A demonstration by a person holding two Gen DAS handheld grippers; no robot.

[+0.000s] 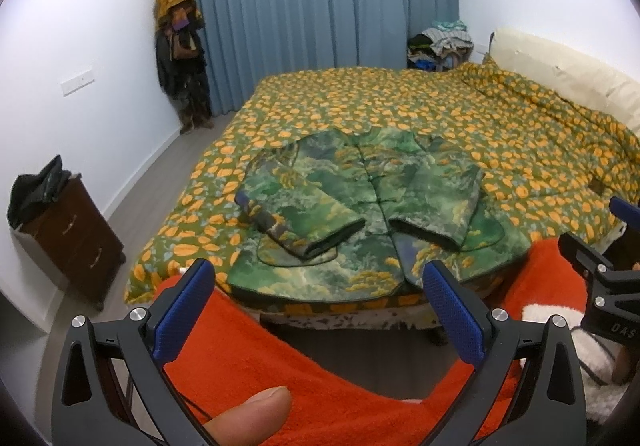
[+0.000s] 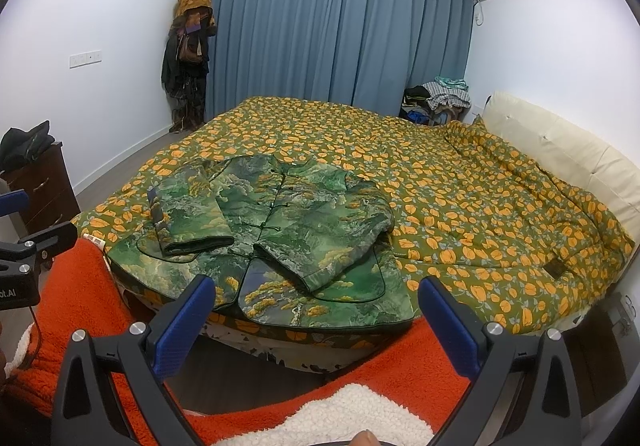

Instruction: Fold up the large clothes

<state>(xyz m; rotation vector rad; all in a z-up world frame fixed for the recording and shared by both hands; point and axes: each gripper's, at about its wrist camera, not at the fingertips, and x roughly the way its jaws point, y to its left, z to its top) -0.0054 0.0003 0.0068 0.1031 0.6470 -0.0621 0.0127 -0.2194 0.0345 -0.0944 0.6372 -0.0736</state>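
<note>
A green patterned padded jacket [image 1: 352, 214] lies flat, front up, at the near edge of the bed, with both sleeves folded in across its front. It also shows in the right wrist view [image 2: 288, 234]. My left gripper [image 1: 320, 298] is open and empty, held back from the bed, below the jacket's hem. My right gripper [image 2: 316, 310] is open and empty too, also short of the hem. The right gripper shows at the right edge of the left wrist view [image 1: 600, 270].
The bed [image 2: 460, 182] has a green quilt with orange flowers and a cream headboard [image 2: 560, 142] on the right. A dark drawer chest [image 1: 76, 234] stands left. Clothes hang in the corner [image 1: 180, 54]. The person's orange fleece sleeves [image 1: 248, 358] fill the foreground.
</note>
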